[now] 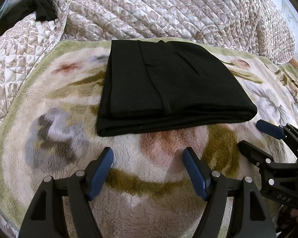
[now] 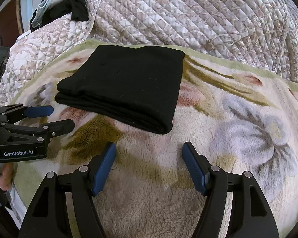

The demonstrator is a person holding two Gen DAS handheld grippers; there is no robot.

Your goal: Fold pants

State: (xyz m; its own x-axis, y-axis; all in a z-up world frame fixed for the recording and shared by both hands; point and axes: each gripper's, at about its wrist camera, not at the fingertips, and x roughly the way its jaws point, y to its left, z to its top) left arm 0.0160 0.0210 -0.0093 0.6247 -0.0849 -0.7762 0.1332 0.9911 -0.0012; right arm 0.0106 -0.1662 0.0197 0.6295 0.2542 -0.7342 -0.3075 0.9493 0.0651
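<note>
The black pants (image 1: 168, 87) lie folded into a neat thick rectangle on a fleece floral blanket (image 1: 69, 158). They also show in the right wrist view (image 2: 125, 87), left of centre. My left gripper (image 1: 148, 154) is open and empty, hovering over the blanket just in front of the fold's near edge. My right gripper (image 2: 149, 148) is open and empty, in front of the fold's near right corner. Each gripper shows in the other's view: the right gripper (image 1: 254, 134) at the right, the left gripper (image 2: 61, 117) at the left.
A quilted floral bedspread (image 1: 168, 10) rises behind the blanket. A pile of dark clothes (image 1: 41, 6) lies at the back left, also in the right wrist view (image 2: 69, 4). The blanket (image 2: 248, 119) extends to the right of the pants.
</note>
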